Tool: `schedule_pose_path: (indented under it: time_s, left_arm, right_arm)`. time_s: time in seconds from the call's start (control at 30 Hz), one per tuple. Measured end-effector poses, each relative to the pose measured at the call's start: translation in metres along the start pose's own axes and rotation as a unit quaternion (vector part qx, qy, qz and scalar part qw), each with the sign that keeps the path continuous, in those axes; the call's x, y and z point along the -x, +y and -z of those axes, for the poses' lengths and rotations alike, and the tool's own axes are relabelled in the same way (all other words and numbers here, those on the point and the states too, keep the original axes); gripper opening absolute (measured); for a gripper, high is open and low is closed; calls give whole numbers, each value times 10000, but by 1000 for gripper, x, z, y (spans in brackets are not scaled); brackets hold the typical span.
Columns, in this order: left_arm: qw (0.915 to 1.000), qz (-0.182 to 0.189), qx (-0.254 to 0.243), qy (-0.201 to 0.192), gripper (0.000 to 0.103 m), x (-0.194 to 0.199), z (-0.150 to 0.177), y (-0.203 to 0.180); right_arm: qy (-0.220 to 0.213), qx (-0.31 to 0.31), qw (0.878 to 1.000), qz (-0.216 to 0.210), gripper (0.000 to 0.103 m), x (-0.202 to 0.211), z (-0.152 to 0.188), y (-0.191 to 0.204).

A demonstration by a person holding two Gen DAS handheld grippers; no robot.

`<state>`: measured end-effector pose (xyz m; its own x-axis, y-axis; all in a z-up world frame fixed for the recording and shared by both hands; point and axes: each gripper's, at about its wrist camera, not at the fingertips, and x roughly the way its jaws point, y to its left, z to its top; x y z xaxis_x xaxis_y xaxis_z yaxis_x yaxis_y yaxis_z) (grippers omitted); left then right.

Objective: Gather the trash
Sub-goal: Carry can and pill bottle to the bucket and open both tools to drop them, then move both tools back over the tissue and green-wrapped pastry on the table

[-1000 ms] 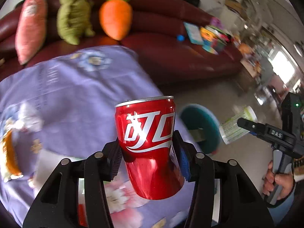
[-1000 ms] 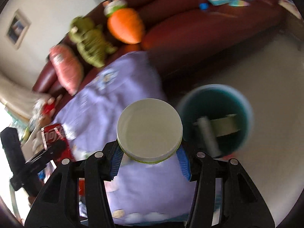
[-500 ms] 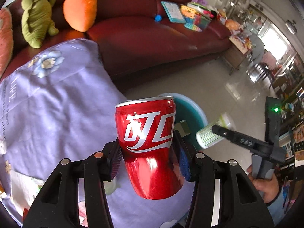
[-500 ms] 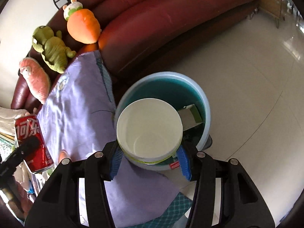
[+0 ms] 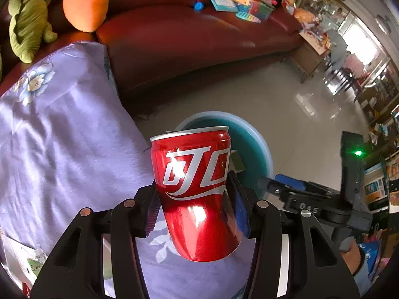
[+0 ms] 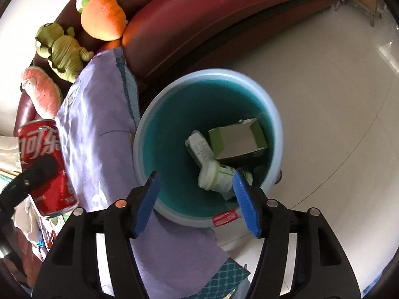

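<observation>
Red soda can (image 5: 197, 194), white lettering, silver rim: clamped upright between the blue pads of the left gripper (image 5: 195, 205), body tilted slightly, base hanging free above the purple floral cloth (image 5: 62, 137); in the right wrist view it sits at the far left, beside the cloth's edge and short of the bin. Waste bin (image 6: 275, 122), pale blue rim, teal interior: stands on the pale tiled floor (image 6: 336, 87) just beside the cloth-covered surface, directly under the right gripper (image 6: 197, 201). Contents of bin: white cup with green label (image 6: 217, 178), lying on its side near the bottom, clear of the pads; green and white carton (image 6: 237, 140), open, tipped against the wall; a second white printed pack (image 6: 199, 147) beside it. Right gripper: jaws opening, nothing between the blue pads, pointing steeply down into the bin. A red label (image 6: 225, 218) shows on the bin's outer wall. Dark red leather sofa (image 5: 187, 32) behind bin and cloth. On the sofa: orange carrot plush (image 5: 86, 2), green plush (image 5: 26, 17), pink plush (image 6: 42, 91), books and bright toys (image 5: 239, 0) at the far end. The right gripper's black body (image 5: 324, 199) and the hand (image 5: 351, 259) holding it appear at the lower right of the left wrist view.
</observation>
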<state>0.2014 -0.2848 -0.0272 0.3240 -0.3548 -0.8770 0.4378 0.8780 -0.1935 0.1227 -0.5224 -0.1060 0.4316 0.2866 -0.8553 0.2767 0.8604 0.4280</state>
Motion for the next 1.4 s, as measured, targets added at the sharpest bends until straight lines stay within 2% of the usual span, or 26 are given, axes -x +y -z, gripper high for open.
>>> schedule_pose_path:
  time_s: [0.1,0.43,0.47,0.53,0.6,0.97,1.03,1.4]
  left_arm:
    - [10000,7,-56,61,51,-9,-3,-6]
    - [9997,10,-56,218,53,-42,-14,-17]
    - [9997,6,-53,231,55,-44,-15,-18]
    - [9997,-38,-46,231,70,-48,-14,-19]
    - [9998,-80,-24,198,76,-48,-13,-19]
    - [9998,42,174,126,83,-27,4,-2]
    - [9997,85,208,127,89,-21,8,2]
    - [9991,94,372,-181,92,24,33,24]
  right_arm:
    - [-85,-79,9999,39,66,6,-1,-8]
    - [-252,-289,9991,187,71,23,-6,-25]
    - [-248,-291,9991,196,71,21,-8,-22]
    - [-235,-293,9991,212,71,21,-9,-22]
    - [-211,-300,9991,218,71,20,-9,-21]
    - [-180,-90,9992,337,76,28,-9,3]
    - [-181,-55,9992,362,76,30,-8,8]
    - [-317,163,9982,486,77,56,8,47]
